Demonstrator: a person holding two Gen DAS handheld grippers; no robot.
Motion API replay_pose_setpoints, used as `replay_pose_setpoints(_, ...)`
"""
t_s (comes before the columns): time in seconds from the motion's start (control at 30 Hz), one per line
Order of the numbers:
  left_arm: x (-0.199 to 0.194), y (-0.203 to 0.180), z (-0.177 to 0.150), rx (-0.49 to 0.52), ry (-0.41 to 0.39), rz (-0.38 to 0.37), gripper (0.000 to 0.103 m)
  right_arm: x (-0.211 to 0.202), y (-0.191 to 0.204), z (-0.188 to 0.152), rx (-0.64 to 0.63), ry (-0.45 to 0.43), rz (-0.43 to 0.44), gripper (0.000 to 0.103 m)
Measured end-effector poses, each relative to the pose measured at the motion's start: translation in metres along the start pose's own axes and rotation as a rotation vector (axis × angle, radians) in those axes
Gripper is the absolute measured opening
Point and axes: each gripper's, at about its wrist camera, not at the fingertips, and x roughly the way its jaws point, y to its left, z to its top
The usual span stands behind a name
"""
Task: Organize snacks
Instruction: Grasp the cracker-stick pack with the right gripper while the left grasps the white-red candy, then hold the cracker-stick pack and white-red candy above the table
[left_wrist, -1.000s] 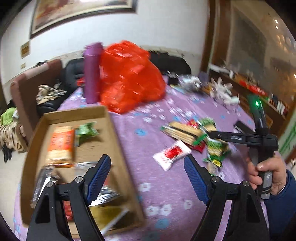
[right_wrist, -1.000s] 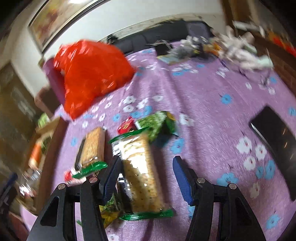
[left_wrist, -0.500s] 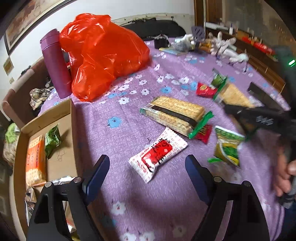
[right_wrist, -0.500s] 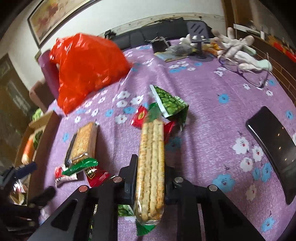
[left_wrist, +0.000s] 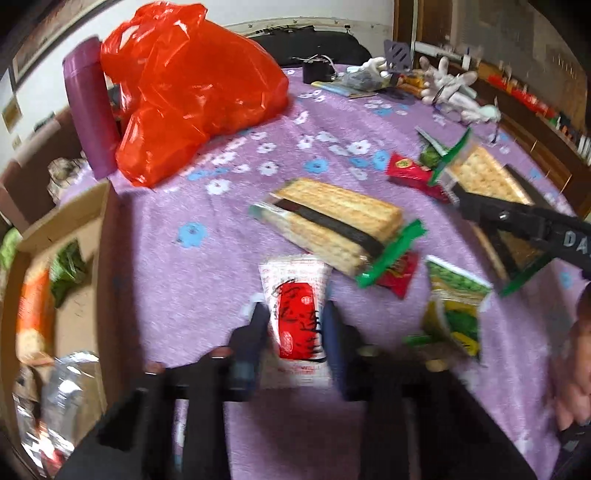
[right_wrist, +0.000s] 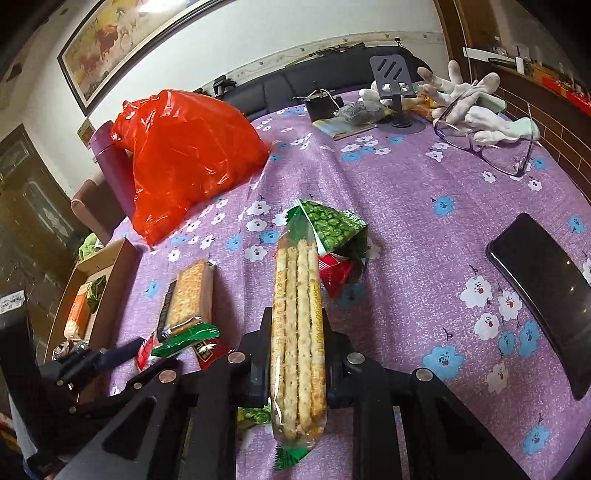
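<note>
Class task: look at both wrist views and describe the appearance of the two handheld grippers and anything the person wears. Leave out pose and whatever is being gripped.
Both tools share one build. The right gripper has black angular plastic arms with triangular cut-outs and silver round bolts. The left gripper, blurred, has the same black frame and blue pads on its fingers. White lettering marks the right gripper's arm in the left view. A dark blue sleeve shows at the wrist.

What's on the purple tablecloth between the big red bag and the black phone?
In the right wrist view, between the red bag and the phone stands the cracker pack held up in the right gripper, with a green snack bag just behind it.
</note>
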Motion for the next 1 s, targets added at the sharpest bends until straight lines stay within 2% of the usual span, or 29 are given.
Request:
replay_pose_setpoints(0.37, -0.005, 0.014, -0.002, -0.08, -0.063, -0.055, 0.022, -0.013, 0.027, -0.005, -0.1, -0.07, 0.077, 0.021)
replay_pose_setpoints(0.63, -0.027, 0.016, -0.001, -0.08, -0.173, -0.065, 0.022, -0.016, 0.038, -0.009, -0.149, -0.102, 0.112, 0.022)
replay_pose_setpoints(1.0, -0.034, 0.016, -0.001, -0.075, -0.217, -0.025, 0.022, -0.014, 0.062, -0.022, -0.251, -0.11, 0.119, 0.022)
